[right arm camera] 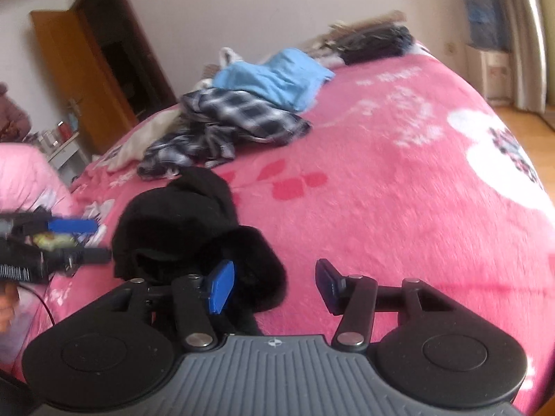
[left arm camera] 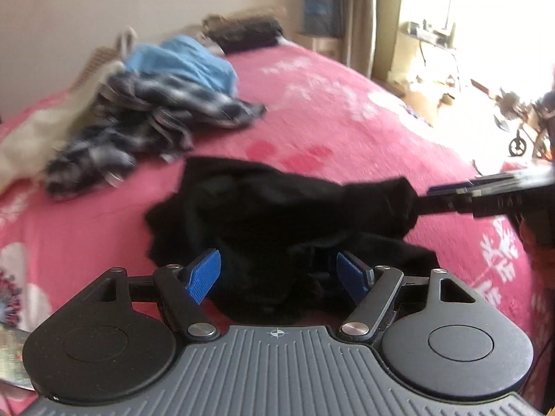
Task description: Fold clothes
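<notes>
A black garment [left arm camera: 277,215] is seen crumpled in a heap on a pink blanket [left arm camera: 347,111] that covers a bed, near the bed's front edge. The left gripper [left arm camera: 278,274] is held low over the heap with its blue pads [left arm camera: 204,275] spread apart; black cloth lies between the two pads, but neither pad is seen pressing on it. In the left wrist view, a bunched end of the garment is stretched toward the right gripper [left arm camera: 447,196], which enters from the right edge; whether cloth is touched there cannot be told through the blur.

In the right wrist view, the right gripper [right arm camera: 274,286] is shown with its jaws parted. The garment [right arm camera: 194,228] is draped against and behind its left pad [right arm camera: 221,286], while only bare blanket [right arm camera: 399,180] is seen in the gap and around the right pad. The left gripper [right arm camera: 83,239] is seen at the left edge of that view, just beside the heap.

Farther back on the bed, a plaid shirt [right arm camera: 229,121] is piled loosely with a blue garment [right arm camera: 274,79] lying against its far side and a cream cloth [right arm camera: 138,142] at its left. A dark stack [right arm camera: 374,43] is set at the far end of the bed, by the wall. An open wooden door [right arm camera: 86,69] is visible at the left of the room, and bright window light [left arm camera: 485,34] washes out the right.
</notes>
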